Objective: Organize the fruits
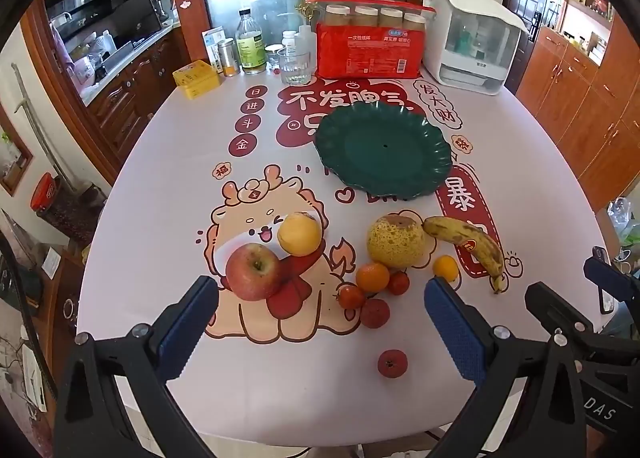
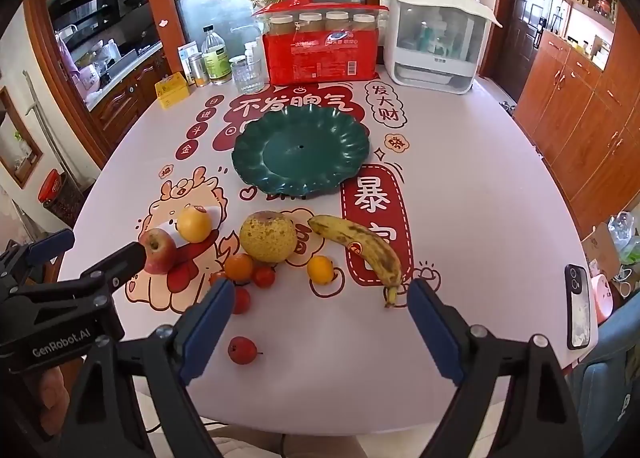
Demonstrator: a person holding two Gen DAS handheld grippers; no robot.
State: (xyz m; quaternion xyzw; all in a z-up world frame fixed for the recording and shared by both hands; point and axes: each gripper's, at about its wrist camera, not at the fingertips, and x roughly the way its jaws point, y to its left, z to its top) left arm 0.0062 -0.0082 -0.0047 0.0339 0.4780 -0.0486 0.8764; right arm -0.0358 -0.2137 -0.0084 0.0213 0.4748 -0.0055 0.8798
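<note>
On the printed tablecloth the fruit lies loose in front of the empty green plate (image 2: 300, 149); both the left gripper (image 1: 320, 322) and right gripper (image 2: 320, 318) hang spread wide, holding nothing; better to start with the banana (image 2: 360, 250), gripping mid-length and gently.

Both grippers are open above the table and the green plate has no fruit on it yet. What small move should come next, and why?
Probably lower the left gripper toward the red apple, which lies just ahead of its left finger. The green plate is empty, all fruit still lies on the table, and the right gripper also holds nothing, so a first pick seems due.
</note>
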